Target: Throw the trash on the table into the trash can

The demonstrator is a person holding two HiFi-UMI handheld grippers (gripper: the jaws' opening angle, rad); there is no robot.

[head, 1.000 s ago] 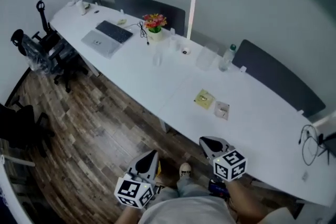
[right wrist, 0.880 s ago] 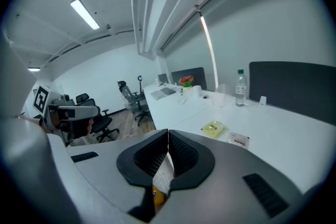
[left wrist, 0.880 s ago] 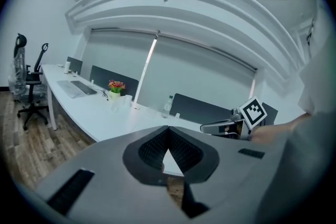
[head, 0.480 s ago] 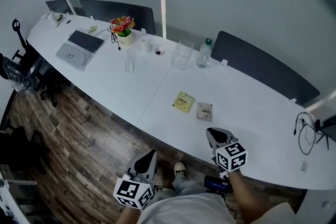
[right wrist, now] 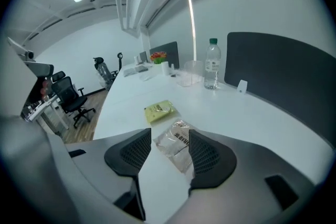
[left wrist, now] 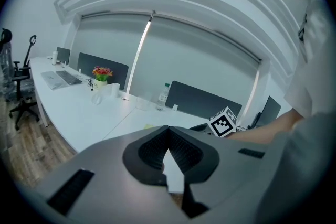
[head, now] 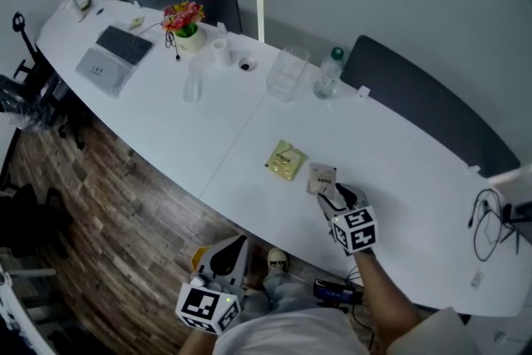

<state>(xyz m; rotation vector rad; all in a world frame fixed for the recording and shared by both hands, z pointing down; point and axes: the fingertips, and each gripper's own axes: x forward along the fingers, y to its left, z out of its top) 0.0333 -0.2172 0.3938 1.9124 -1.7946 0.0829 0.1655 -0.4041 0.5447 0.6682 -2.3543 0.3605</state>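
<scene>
A second ago the right gripper point(head: 332, 197) was down at the near edge of the table point(head: 416, 204) with its jaws shut. Now it has reached out over the table to the wrapper point(head: 322, 177), and its jaws are opening. The wrapper point(right wrist: 176, 143) lies flat on the table. The right gripper view shows it between the two jaws of the right gripper point(right wrist: 169, 136), but the pads do not press on it. It is a small clear bag, crinkly and shiny, with dark print on it. The yellow packet point(head: 284, 160) is the other bit of trash. It lies just beside the wrapper, at about 10 o'clock from it, and it is flat, square and a bit creased. In the right gripper view the yellow packet point(right wrist: 159, 110) lies just past the wrapper at 11 o'clock. At 12 o'clock from the wrapper, at the far side of the table, stands a bottle point(head: 330, 75) with a green cap, and a clear box point(head: 288, 72) sits just left of it. Well away at 10 o'clock are the flowers point(head: 184, 17) and a laptop point(head: 112, 56). The left gripper point(head: 226, 252) has stayed low over the wood floor point(head: 108, 204), at 7 o'clock from the wrapper. In its own view the left gripper point(left wrist: 168, 131) has its jaws together with nothing between them.
</scene>
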